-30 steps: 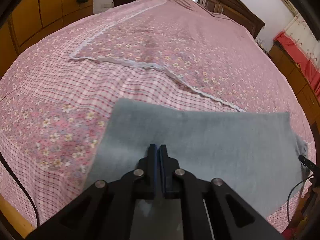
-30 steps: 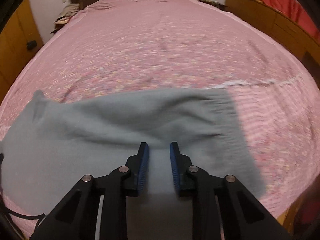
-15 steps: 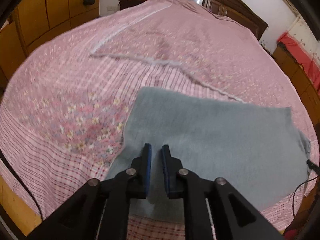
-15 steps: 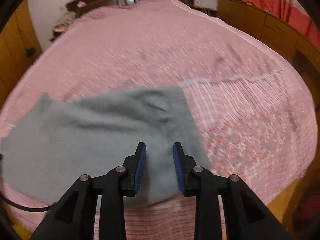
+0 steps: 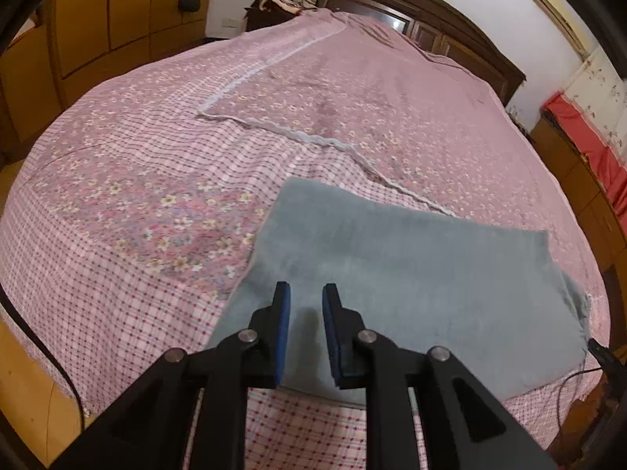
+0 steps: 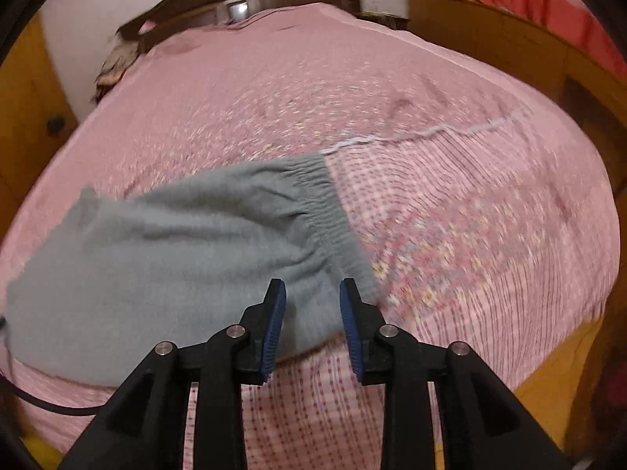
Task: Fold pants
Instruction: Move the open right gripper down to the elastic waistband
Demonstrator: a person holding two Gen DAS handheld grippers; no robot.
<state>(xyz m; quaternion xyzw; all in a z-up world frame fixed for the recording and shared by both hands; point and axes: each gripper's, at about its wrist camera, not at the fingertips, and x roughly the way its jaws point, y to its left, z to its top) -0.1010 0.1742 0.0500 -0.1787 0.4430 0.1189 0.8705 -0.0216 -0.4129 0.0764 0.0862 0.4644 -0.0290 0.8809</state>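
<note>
- Now your left claw (image 5: 305, 293) is opening: a second ago its blue pads were pressed together low on the folded grey fleece pants (image 5: 411, 274); now they stand apart above it, with nothing pinched.
- Your right claw (image 6: 312, 291) is spread too, a little wider than before, empty, above the corner by the ribbed elastic waistband (image 6: 329, 211).
- So the fold is laid: the pants lie as a flat rectangle near the foot edge of the pink floral bedspread (image 5: 137, 196), and both claws have drawn back.
- Nearby, a white lace seam (image 5: 298, 137) crosses the bed beyond the pants; a black cable (image 6: 58, 407) trails at the edge; the dark wooden headboard (image 5: 450, 19) is far off. Nothing blocks another fold.
</note>
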